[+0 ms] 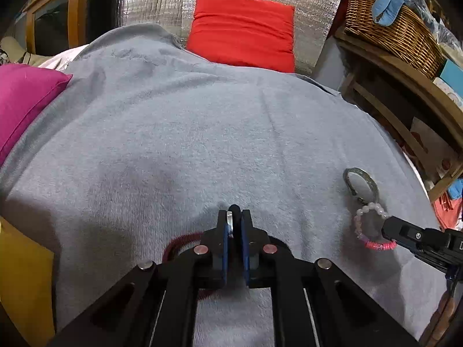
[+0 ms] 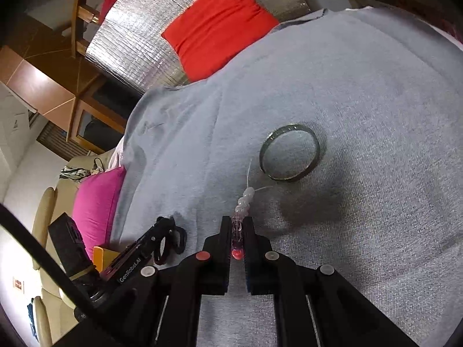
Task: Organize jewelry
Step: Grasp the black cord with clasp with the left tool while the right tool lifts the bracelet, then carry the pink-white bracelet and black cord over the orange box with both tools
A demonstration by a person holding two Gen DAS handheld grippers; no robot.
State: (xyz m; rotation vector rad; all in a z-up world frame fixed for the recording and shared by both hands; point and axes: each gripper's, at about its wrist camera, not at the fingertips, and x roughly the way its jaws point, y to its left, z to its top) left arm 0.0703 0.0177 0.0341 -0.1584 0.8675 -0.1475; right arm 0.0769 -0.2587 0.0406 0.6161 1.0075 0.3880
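In the left wrist view, a magenta cushion (image 1: 26, 98) lies at the left edge on the grey towel (image 1: 202, 133) that covers the surface. At the lower centre the left claw (image 1: 233, 222) is closed on a silver ring (image 1: 230, 222), which stands on edge between the blue pads (image 1: 225, 243); a dark red bangle (image 1: 181, 241) shows partly under the claw. A red cushion (image 1: 243, 31) leans at the upper centre. At the right, a metal bangle (image 1: 361, 183) rests on the towel, and just below it a beaded bracelet (image 1: 369, 227) with white and pink beads hangs from the right claw (image 1: 389, 230) that comes in from the right edge. A wicker basket (image 1: 390, 29) stands at the upper right. In the right wrist view, the right claw (image 2: 238, 231) at the lower centre is closed on the bracelet (image 2: 241, 211), and the metal bangle (image 2: 290, 151) lies near it, up and to the right.
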